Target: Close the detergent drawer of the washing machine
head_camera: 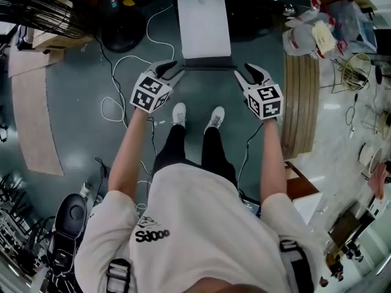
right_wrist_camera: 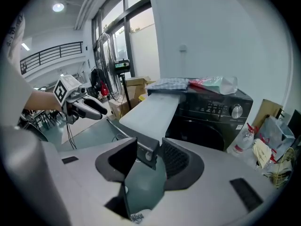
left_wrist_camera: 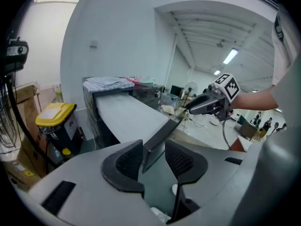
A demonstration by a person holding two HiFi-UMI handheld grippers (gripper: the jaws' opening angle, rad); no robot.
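a large lab or test workshop: a bare teal floor (head_camera: pixel 79 121) with loose white cables (head_camera: pixel 119 72) trailing at ten o'clock of the person (head_camera: pixel 195 224), a black washing machine (right_wrist_camera: pixel 211 112) set against a plain white wall (right_wrist_camera: pixel 211 32) at twelve, a high ceiling (left_wrist_camera: pixel 207 27) with strip lights (left_wrist_camera: pixel 230 56), a railed gallery (right_wrist_camera: pixel 51 53) and tall windows (right_wrist_camera: pixel 124 36) at ten o'clock in the right gripper view, cardboard boxes (right_wrist_camera: pixel 136 86), a yellow-lidded bin (left_wrist_camera: pixel 56 114)

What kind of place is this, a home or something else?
Probably a workshop or test hall, not a home: the washing machine stands in a high open room with a railed upper walkway, cardboard boxes and a big fan.
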